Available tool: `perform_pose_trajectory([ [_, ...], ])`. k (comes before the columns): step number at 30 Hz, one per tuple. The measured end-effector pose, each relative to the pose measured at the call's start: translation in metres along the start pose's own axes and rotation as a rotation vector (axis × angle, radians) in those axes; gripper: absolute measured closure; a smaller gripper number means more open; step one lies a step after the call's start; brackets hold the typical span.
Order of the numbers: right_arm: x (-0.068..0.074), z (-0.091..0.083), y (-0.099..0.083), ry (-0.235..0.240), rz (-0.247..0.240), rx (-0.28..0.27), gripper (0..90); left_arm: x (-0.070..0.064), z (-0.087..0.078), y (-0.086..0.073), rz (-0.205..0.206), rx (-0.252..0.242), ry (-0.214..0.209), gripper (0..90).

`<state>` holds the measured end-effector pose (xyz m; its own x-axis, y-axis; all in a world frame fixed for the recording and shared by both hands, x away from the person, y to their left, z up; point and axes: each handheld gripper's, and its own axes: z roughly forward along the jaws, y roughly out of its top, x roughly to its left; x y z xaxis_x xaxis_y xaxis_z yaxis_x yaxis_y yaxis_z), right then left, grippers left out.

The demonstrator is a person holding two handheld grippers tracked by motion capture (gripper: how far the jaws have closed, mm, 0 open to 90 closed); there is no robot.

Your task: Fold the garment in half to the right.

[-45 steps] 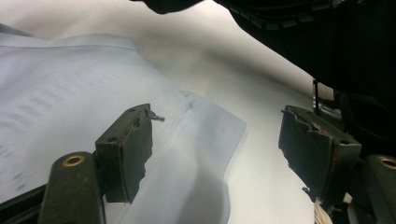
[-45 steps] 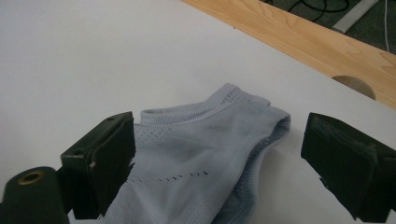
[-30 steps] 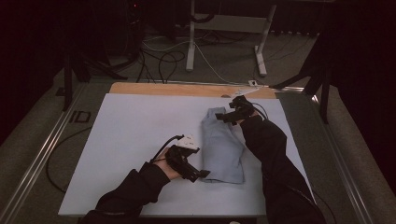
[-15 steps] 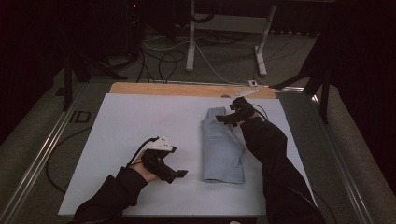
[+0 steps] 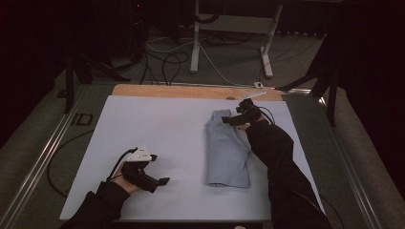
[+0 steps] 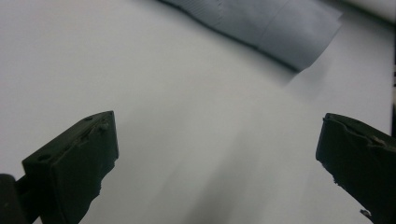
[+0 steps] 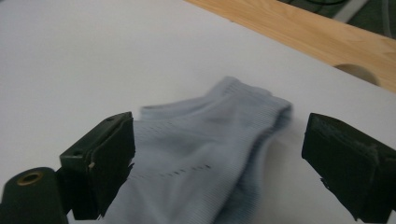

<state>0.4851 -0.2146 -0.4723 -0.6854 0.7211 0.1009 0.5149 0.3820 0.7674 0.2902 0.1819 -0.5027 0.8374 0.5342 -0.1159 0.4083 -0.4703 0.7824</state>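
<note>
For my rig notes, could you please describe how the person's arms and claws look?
Both arms wear dark long sleeves. The left claw is black, topped by a grey three-cornered plate, with a black cable trailing. The right claw is black too, its jaws blocky and chipped.

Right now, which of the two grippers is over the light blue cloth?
The right gripper: its open jaws straddle the far end of the folded light blue cloth. The left gripper, also open, is over bare white table, well apart from the cloth.

White table mat [image 5: 157,124]; wooden table edge [image 5: 181,91]; floor cables [image 5: 162,52].
</note>
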Motion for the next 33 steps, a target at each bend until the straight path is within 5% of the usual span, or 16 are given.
perform_pose_trajectory([
  [7, -0.008, 0.002, -0.010, -0.062, 0.032, 0.035, 33.8, 0.003, -0.025, -0.024, -0.043, -0.031, 0.057, 0.4],
  [17, -0.016, 0.026, -0.030, -0.053, 0.100, 0.143, 29.6, 0.007, -0.032, -0.038, -0.077, -0.039, 0.083, 0.4],
  [21, -0.016, 0.030, -0.030, -0.082, 0.106, 0.156, 37.5, 0.007, -0.030, -0.039, -0.076, -0.035, 0.083, 0.4],
  [22, -0.014, 0.031, -0.030, -0.083, 0.095, 0.167, 48.7, 0.007, -0.029, -0.040, -0.080, -0.033, 0.080, 0.4],
  [30, -0.023, 0.035, -0.030, -0.122, 0.123, 0.193, 37.7, 0.007, -0.031, -0.040, -0.075, -0.041, 0.082, 0.4],
  [31, -0.023, 0.034, -0.030, -0.103, 0.124, 0.193, 47.7, 0.008, -0.031, -0.040, -0.082, -0.044, 0.081, 0.4],
  [33, -0.022, 0.034, -0.029, -0.094, 0.124, 0.195, 50.7, 0.008, -0.031, -0.040, -0.082, -0.043, 0.081, 0.4],
])
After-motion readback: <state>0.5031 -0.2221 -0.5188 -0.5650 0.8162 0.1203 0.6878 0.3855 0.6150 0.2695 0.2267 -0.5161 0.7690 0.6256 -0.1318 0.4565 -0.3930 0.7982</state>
